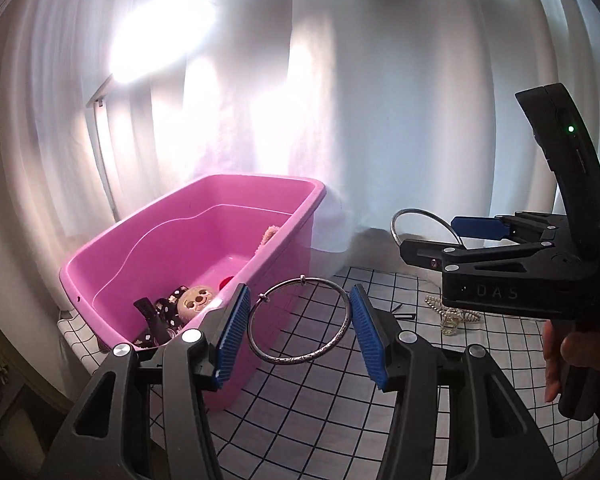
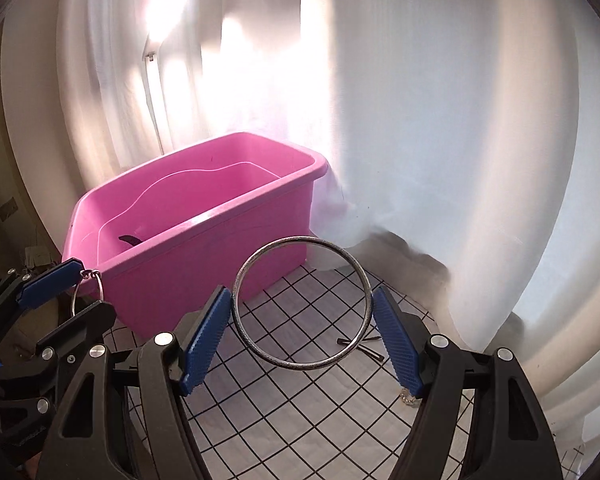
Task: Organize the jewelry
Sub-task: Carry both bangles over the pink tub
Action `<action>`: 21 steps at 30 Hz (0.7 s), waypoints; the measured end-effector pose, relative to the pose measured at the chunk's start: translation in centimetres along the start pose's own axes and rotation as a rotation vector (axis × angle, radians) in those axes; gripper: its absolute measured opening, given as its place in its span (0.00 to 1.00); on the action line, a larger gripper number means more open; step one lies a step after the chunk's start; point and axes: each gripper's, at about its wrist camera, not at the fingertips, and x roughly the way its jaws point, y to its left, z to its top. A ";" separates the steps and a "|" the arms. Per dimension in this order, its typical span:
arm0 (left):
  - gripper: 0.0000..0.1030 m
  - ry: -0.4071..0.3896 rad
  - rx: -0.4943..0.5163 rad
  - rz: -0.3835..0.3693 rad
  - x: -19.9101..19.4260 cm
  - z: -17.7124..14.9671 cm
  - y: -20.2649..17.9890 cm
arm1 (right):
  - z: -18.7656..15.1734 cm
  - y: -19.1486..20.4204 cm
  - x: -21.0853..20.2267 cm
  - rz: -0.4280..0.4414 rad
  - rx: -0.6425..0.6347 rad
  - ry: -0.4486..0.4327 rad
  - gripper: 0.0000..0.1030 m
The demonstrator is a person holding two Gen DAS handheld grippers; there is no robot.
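Note:
My left gripper (image 1: 299,330) is shut on a silver bangle with small beads (image 1: 281,359), held upright between its blue pads beside the pink tub (image 1: 196,224). My right gripper (image 2: 302,332) is shut on a plain silver bangle (image 2: 260,350), also upright, in front of the tub (image 2: 204,220). Each gripper shows in the other's view: the right one (image 1: 428,240) with its bangle (image 1: 420,214) at the right, the left one (image 2: 76,284) with its bangle (image 2: 74,296) at the left. A gold chain (image 1: 454,314) lies on the checked cloth (image 1: 320,400).
The tub holds a plush toy (image 1: 198,300) and a black hair clip (image 1: 150,314). A dark clip (image 2: 360,342) lies on the cloth (image 2: 300,420). White curtains (image 2: 440,120) hang close behind. A lamp (image 1: 100,100) stands at the back left.

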 end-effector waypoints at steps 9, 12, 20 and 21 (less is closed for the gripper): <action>0.48 -0.034 -0.040 0.035 1.2 3.3 6.0 | 5.7 4.3 2.4 0.025 -0.043 -0.053 0.68; 0.48 -0.041 -0.057 0.059 1.7 3.9 8.3 | 7.3 6.0 3.8 0.045 -0.054 -0.057 0.68; 0.48 -0.028 -0.096 0.115 4.0 5.5 13.0 | 9.5 9.4 8.1 0.071 -0.082 -0.026 0.68; 0.48 -0.027 -0.101 0.120 4.3 5.5 13.5 | 9.7 9.7 8.6 0.072 -0.082 -0.021 0.68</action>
